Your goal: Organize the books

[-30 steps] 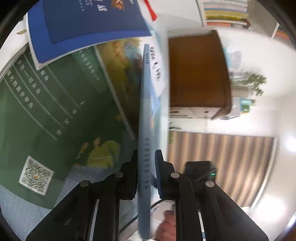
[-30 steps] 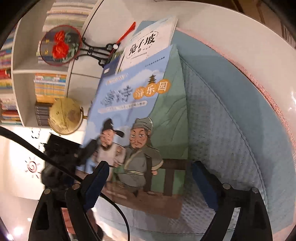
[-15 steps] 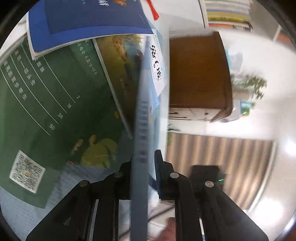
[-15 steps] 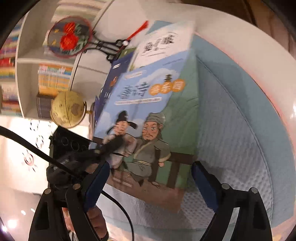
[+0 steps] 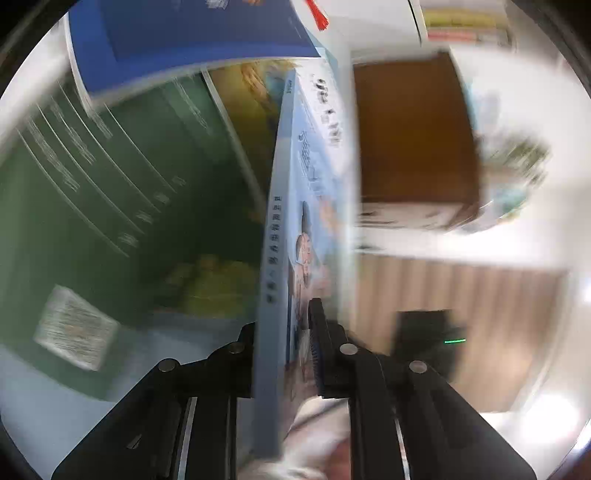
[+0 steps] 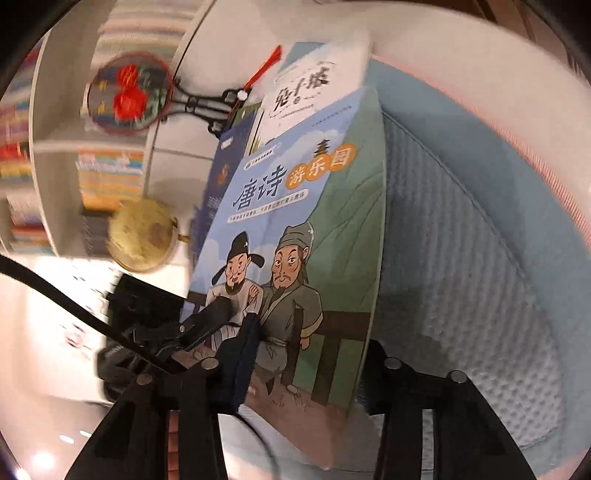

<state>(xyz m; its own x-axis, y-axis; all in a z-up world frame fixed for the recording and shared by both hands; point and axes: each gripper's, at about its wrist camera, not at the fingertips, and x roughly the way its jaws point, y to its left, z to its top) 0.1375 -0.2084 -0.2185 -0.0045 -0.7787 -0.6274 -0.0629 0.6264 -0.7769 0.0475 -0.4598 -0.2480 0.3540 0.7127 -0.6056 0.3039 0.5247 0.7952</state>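
Note:
A light blue picture book (image 6: 295, 229) stands on edge, its cover with two cartoon men facing the right wrist view. My left gripper (image 5: 282, 350) is shut on its spine side (image 5: 273, 240); it also shows as a black gripper (image 6: 207, 321) at the book's lower left. My right gripper (image 6: 306, 354) is closing around the book's lower part. One blue pad (image 6: 243, 350) lies over the cover and the other finger (image 6: 376, 369) sits behind the book's right edge. Behind lie a green book (image 5: 110, 203), a dark blue book (image 5: 184, 33) and a white book (image 6: 317, 85).
The books rest on a blue-grey textured mat (image 6: 461, 258) on a white round table (image 6: 480, 55). A red round fan ornament (image 6: 129, 96) and a gold globe (image 6: 142, 236) stand by a bookshelf (image 6: 107, 177). A brown cabinet (image 5: 410, 129) is across the room.
My right gripper's jaws have narrowed from wide apart to close around the light blue book's lower part. The book has tilted slightly in my left gripper, showing more cover.

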